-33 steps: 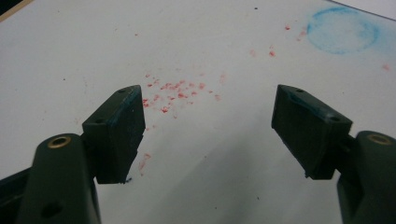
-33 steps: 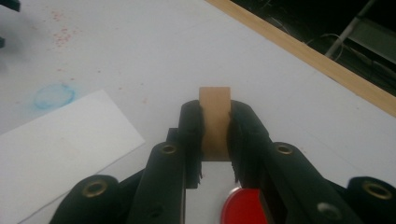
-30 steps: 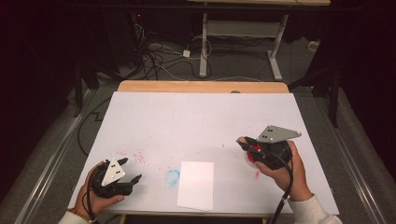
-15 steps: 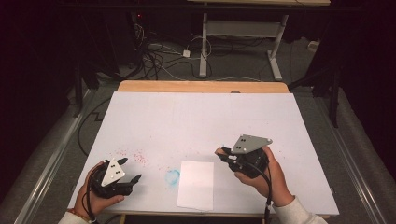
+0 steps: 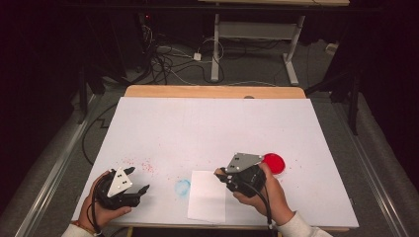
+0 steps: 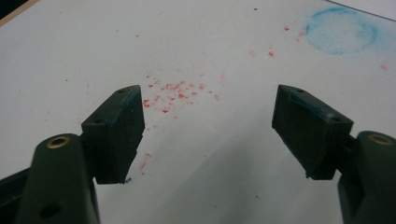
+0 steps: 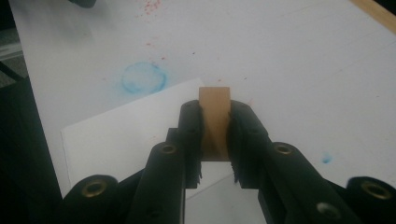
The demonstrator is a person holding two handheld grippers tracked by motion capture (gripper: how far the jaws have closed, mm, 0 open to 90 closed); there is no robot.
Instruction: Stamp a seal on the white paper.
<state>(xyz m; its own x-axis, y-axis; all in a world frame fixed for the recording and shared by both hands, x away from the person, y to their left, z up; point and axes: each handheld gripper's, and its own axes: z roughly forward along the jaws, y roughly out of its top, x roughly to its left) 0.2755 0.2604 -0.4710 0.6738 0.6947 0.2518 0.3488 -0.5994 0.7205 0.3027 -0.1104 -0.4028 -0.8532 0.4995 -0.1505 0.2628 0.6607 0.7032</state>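
A: While the left gripper (image 6: 205, 135) rests with jaws spread over red specks (image 6: 175, 91), what does the right gripper (image 7: 215, 126) hold?

B: Pinches a tan block (image 7: 215, 119), above the white sheet's (image 5: 207, 195) right edge, near the red pad (image 5: 273, 162).

Your left hand (image 5: 106, 207) sits low at the near left corner, wrapped around the black left claw (image 5: 143, 190) with its grey three-cornered plate on top, pointing right. Its jaws stand wide apart, nothing between them, and the dark pads (image 6: 122, 126) show clearly in the left gripper view. Your right hand (image 5: 264, 192) comes in from the bottom right, white sleeve at the wrist, gripping the right claw (image 5: 220, 174), which points left. Those jaws are clamped tight on a small tan wooden block (image 7: 214, 116).
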